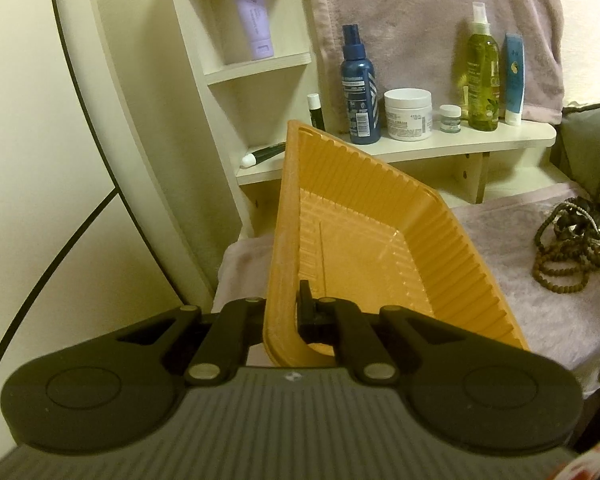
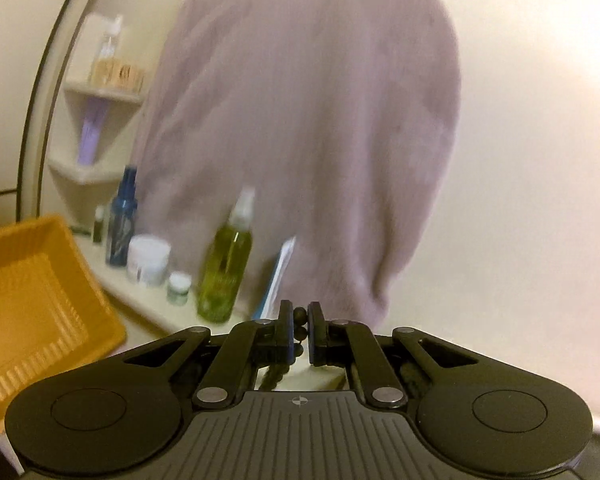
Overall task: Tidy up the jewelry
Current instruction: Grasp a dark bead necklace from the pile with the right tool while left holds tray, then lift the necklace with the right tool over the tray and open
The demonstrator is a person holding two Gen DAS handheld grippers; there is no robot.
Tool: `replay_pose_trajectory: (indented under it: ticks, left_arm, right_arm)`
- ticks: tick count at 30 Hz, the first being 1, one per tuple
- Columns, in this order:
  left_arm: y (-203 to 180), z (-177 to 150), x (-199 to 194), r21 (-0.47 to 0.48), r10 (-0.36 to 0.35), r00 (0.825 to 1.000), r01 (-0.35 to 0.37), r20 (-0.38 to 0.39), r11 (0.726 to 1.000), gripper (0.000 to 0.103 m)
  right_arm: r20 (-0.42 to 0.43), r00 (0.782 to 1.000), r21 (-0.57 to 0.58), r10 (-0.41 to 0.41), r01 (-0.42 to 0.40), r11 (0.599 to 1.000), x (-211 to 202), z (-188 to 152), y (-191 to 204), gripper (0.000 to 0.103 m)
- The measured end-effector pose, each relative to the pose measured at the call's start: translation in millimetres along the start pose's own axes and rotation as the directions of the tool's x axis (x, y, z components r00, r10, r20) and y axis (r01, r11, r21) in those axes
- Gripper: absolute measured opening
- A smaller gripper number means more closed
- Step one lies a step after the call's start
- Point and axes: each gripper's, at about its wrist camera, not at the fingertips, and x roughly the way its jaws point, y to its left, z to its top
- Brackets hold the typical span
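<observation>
Left gripper (image 1: 284,312): pinching the orange tray (image 1: 364,232) by its rim, tilted
Right gripper (image 2: 299,330): pinching a dark bead strand (image 2: 300,334)

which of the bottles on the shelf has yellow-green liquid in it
The tall clear spray bottle with the white nozzle; the shorter spray bottle left of it is dark blue.

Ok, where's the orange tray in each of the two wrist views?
Left wrist: orange tray fills the centre, tilted, its near rim clamped in the left gripper.
Right wrist: same tray at the left edge, its hollow facing the camera.
Shared landmark: the green spray bottle on the shelf.
</observation>
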Motion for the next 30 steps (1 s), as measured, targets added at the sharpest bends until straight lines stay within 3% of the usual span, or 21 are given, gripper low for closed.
replay_pose_trajectory:
  ticks: [11, 30]
  left_arm:
    - [0, -1, -1, -0.011, -0.01, 1.0, 0.01, 0.01, 1.0, 0.005]
    - [1, -2, -1, -0.016, -0.015, 1.0, 0.016, 0.012, 1.0, 0.005]
  right_arm:
    - [0.14, 0.989, -0.069, -0.036, 0.046, 0.997, -20, 66, -13, 0.006]
    - [0.312, 0.95, -0.116, -0.008, 0.047, 0.992, -49, 154, -7, 0.006]
